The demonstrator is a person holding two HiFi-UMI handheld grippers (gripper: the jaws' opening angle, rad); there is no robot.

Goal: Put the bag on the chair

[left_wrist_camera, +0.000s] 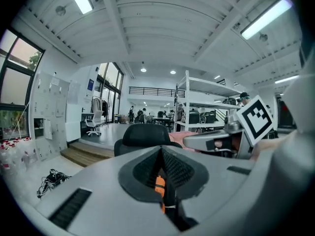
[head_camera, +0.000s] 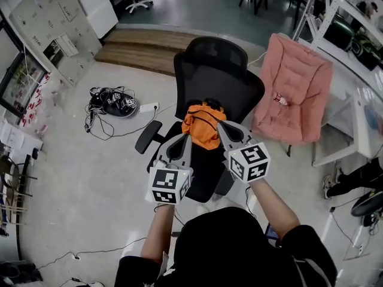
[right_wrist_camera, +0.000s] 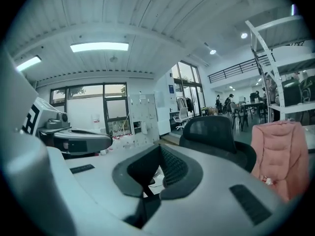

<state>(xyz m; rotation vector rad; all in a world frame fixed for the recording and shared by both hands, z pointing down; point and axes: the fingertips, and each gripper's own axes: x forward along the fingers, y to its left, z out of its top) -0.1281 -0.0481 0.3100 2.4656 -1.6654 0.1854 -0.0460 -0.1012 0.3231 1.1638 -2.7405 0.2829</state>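
**Bag held at both ends over chair: handling assessment**

Location: the orange bag (head_camera: 202, 130) hangs at the centre of the head view, between the two grippers. It is in front of the backrest of the black chair (head_camera: 212, 70) and above the seat. Whether its underside touches the seat cannot be told.

Left gripper (head_camera: 186, 137): jaws fully closed. Its own view shows an orange strap (left_wrist_camera: 159, 183) pinched between the pads.

Right gripper (head_camera: 220, 125): jaws drawn together. Its own view (right_wrist_camera: 158, 150) shows only a thin dark strip between them. I judge this to be one of the bag's black straps, since the tips meet the bag's upper right edge in the head view.

Handling: the fabric is creased and slumps between the two holds, so I judge the bag soft, limp and fairly light. It should not be fragile or slippery. It will fold and settle where released rather than stand up.

Hold points: straps or top edge, one at each side as now, which keeps the body spread. A single hold would let it swing.

Risk: a strap may snag on an armrest.
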